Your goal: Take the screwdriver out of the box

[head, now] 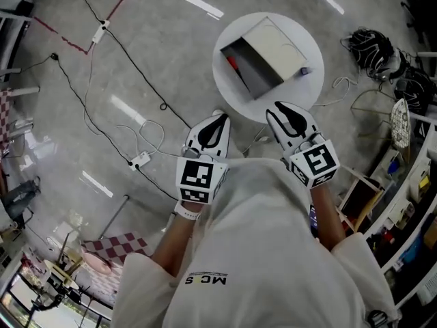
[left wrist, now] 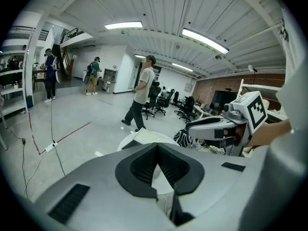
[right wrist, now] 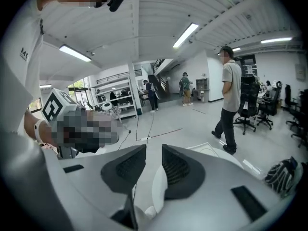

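Note:
An open grey-and-white box (head: 270,53) lies on a small round white table (head: 229,91). A red-handled tool, apparently the screwdriver (head: 232,63), rests inside the box at its left end. My left gripper (head: 218,117) is held over the floor just short of the table's near edge, with its jaws closed tip to tip (left wrist: 156,144). My right gripper (head: 280,108) hovers at the table's near rim, a narrow gap between its jaws (right wrist: 154,147). Neither gripper holds or touches anything.
Cables and a power strip (head: 140,160) trail across the floor at the left. Black cable bundles (head: 369,46) and shelving (head: 403,203) stand at the right. A person (left wrist: 142,95) walks beyond the table. A small object (head: 304,70) sits at the table's right edge.

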Action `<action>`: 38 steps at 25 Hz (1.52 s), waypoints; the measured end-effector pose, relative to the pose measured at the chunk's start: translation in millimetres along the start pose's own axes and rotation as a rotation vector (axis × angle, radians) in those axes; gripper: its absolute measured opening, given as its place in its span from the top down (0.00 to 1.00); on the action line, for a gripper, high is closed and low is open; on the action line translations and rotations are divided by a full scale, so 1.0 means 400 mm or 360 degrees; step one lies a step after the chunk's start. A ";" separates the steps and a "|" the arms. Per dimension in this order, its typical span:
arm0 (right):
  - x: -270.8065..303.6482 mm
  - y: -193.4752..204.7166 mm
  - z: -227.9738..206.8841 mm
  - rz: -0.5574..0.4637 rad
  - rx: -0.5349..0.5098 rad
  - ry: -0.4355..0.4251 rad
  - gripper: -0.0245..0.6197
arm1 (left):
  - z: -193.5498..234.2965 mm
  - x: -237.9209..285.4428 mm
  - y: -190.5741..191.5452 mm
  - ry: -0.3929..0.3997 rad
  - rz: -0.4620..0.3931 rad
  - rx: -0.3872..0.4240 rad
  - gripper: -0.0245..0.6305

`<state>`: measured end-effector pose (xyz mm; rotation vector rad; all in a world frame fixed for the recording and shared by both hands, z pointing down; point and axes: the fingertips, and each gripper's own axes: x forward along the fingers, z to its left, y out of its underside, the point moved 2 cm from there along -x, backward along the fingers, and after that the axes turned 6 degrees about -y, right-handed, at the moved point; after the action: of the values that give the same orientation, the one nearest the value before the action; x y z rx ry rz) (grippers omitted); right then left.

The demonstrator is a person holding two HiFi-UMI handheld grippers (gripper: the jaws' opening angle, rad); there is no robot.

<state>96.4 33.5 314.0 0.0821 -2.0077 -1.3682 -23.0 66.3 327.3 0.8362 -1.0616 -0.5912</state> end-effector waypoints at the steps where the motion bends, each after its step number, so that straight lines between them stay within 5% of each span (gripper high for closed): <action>1: 0.017 -0.008 -0.006 0.0007 0.0008 0.0006 0.74 | 0.015 0.011 -0.004 0.0007 0.0008 0.0005 0.95; 14: 0.203 0.038 -0.170 0.0174 0.0162 -0.0054 0.74 | 0.064 0.162 0.027 0.0064 0.0158 -0.0008 0.95; 38: 0.624 0.318 -0.366 0.0858 0.0472 -0.0240 0.72 | 0.211 0.369 0.188 -0.0021 0.0356 -0.0268 0.95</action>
<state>31.9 -130.7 576.1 -0.4119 -2.1340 -0.7527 -41.4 -30.3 485.2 0.5584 -1.0843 -0.4899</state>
